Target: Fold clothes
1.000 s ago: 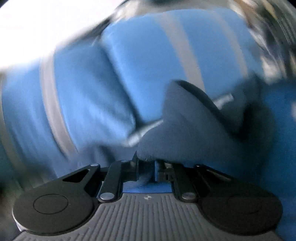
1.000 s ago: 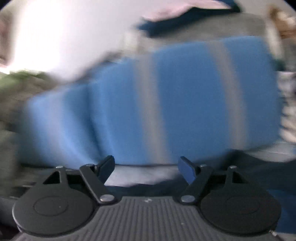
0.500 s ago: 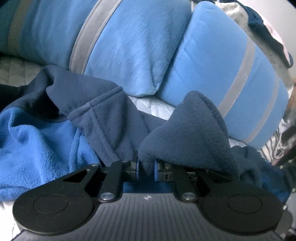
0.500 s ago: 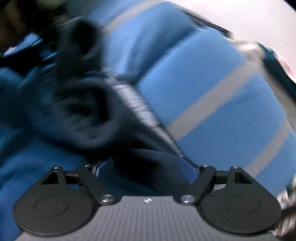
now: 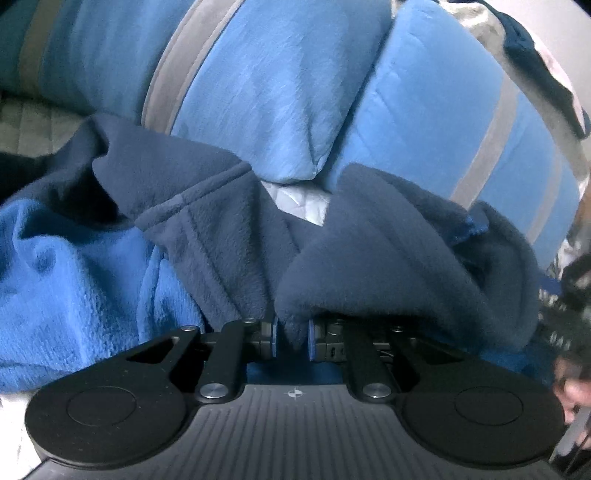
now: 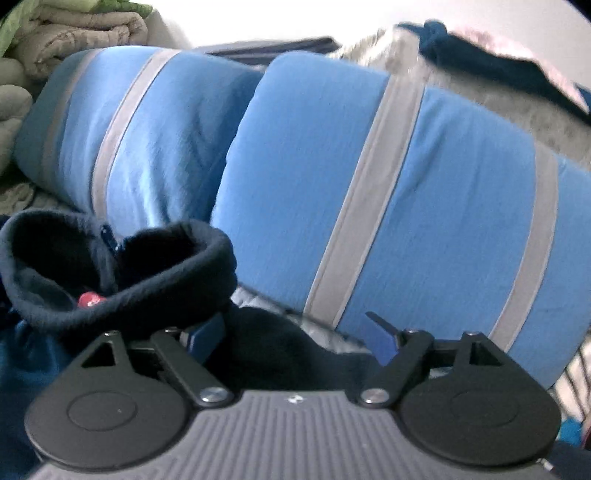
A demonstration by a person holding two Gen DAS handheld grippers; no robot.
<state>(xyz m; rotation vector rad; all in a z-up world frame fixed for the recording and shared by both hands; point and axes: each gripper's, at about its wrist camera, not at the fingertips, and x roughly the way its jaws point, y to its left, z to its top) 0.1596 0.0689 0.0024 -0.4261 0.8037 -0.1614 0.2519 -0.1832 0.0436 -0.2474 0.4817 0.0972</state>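
A fleece jacket, navy outside (image 5: 221,229) and bright blue inside (image 5: 74,288), lies crumpled on the bed in front of the pillows. My left gripper (image 5: 291,338) is shut on a navy fold of the jacket, which bulges over the right finger. In the right wrist view the jacket's navy collar (image 6: 122,280) stands open at the left with a zipper and a small red tag inside. My right gripper (image 6: 295,332) is open, its jaws wide apart over dark fleece (image 6: 280,343), gripping nothing.
Two blue pillows with grey stripes (image 6: 388,206) (image 5: 280,92) lean side by side behind the jacket. White quilted bedding (image 5: 299,203) shows between them. Folded beige blankets (image 6: 74,33) sit at the far left; grey and navy cloth (image 6: 480,70) lies on top behind the pillows.
The left gripper stayed shut on the navy fold and moved slightly closer to the pillows. The right gripper swung round and settled by the collar, still open.
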